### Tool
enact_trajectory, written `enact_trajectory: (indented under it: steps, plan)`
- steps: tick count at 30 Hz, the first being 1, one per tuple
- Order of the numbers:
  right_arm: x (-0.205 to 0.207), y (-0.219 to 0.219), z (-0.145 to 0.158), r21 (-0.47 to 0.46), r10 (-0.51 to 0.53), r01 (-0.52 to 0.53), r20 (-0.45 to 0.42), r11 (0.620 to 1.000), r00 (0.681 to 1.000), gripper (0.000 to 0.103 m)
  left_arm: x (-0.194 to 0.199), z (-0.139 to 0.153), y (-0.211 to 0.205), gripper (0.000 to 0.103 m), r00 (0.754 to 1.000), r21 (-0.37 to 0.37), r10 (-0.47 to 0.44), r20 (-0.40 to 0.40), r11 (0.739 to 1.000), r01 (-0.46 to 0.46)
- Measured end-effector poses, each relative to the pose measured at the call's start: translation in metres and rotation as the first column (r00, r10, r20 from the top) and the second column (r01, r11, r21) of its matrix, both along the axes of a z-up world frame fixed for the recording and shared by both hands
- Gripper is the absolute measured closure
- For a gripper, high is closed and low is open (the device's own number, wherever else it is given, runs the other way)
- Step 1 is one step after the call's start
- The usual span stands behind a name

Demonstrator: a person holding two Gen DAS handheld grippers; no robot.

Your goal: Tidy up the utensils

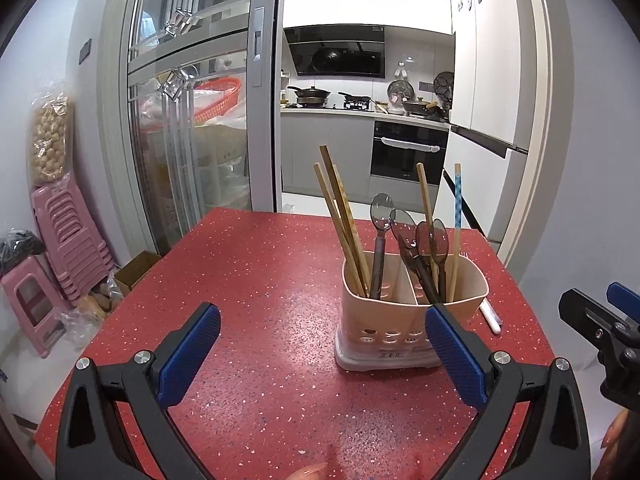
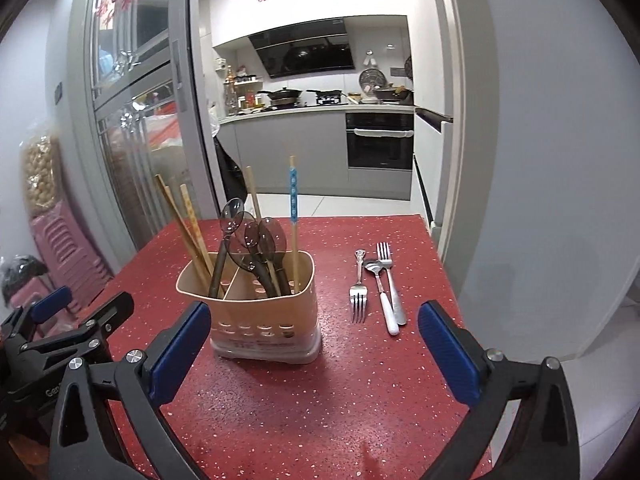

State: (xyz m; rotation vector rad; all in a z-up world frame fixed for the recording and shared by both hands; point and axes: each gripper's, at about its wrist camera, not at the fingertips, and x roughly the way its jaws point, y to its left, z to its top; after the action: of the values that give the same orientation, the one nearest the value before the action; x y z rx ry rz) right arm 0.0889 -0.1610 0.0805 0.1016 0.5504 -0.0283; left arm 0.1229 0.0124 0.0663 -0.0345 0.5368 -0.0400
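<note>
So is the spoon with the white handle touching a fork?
Touching. In the right wrist view the white-handled spoon lies against the longer fork, its bowl overlapping that fork's neck on the red table.

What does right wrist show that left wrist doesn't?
Right wrist only: two forks and the bowl of a white-handled spoon, flat on the table right of the caddy; the right gripper is open and empty.
Left wrist only: a cardboard box on the floor; the left gripper is open and empty.
Both: caddy holding chopsticks and dark spoons, pink stools, the kitchen behind.
</note>
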Motion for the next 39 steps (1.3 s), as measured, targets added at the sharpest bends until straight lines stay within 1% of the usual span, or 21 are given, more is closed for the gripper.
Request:
enact_trajectory:
  steps: [2,5,14,25,39]
  plan:
    - [-0.001,-0.001,0.002,0.002,-0.009,0.009,0.003,1.0,1.0,0.0,-0.001,0.002,0.001,0.0,1.0,0.0,-0.005,0.009,1.0,0.005]
    - [-0.003,0.001,0.006,-0.028,-0.033,0.033,0.015,0.999,0.999,0.0,-0.005,0.005,0.001,0.0,1.0,0.005,-0.009,0.023,1.0,0.008]
    - [-0.006,0.004,0.012,-0.058,-0.059,0.061,0.035,0.996,0.998,0.0,-0.008,0.009,0.001,0.0,0.999,0.004,-0.003,0.037,1.0,0.003]
    - [-0.007,0.003,0.013,-0.053,-0.068,0.071,0.044,0.996,0.997,0.0,-0.01,0.013,-0.001,0.0,0.997,0.008,-0.007,0.076,1.0,0.006]
    - [-0.008,0.001,0.012,-0.046,-0.072,0.074,0.041,0.996,0.997,0.0,-0.01,0.011,-0.003,0.0,0.997,0.01,-0.009,0.073,1.0,0.008]
